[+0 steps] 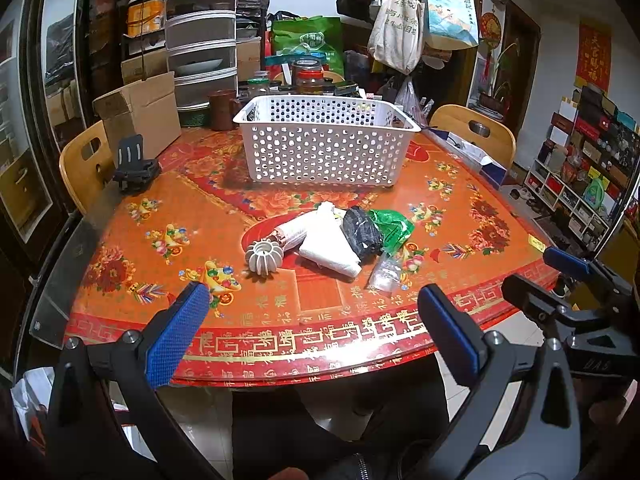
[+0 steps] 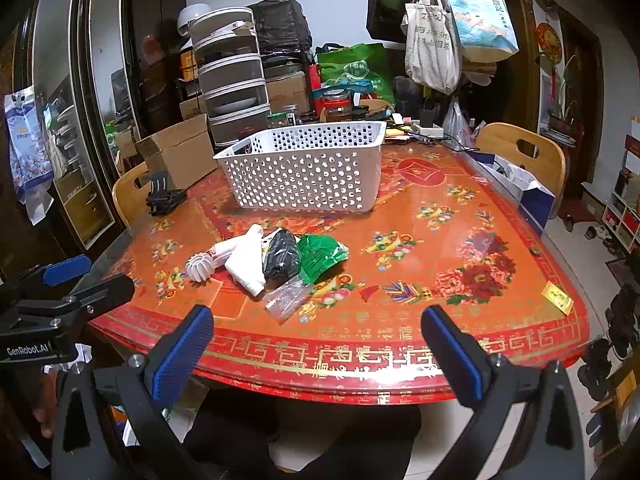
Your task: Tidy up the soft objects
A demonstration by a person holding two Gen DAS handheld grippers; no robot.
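Both grippers, left gripper [image 1: 312, 316] and right gripper [image 2: 316, 338], hang wide open and empty over the near edge of a red floral table [image 1: 460, 216]; beyond their tips lies the soft pile: white cloth [image 1: 328, 250], black bundle [image 1: 362, 230], green bag [image 1: 394, 226], before a white perforated basket [image 1: 324, 148] in a cluttered room

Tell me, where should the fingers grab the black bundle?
Probably across the middle of the black bundle, coming from above. It lies lengthwise between the white cloth and green bag, so its top is the free side.
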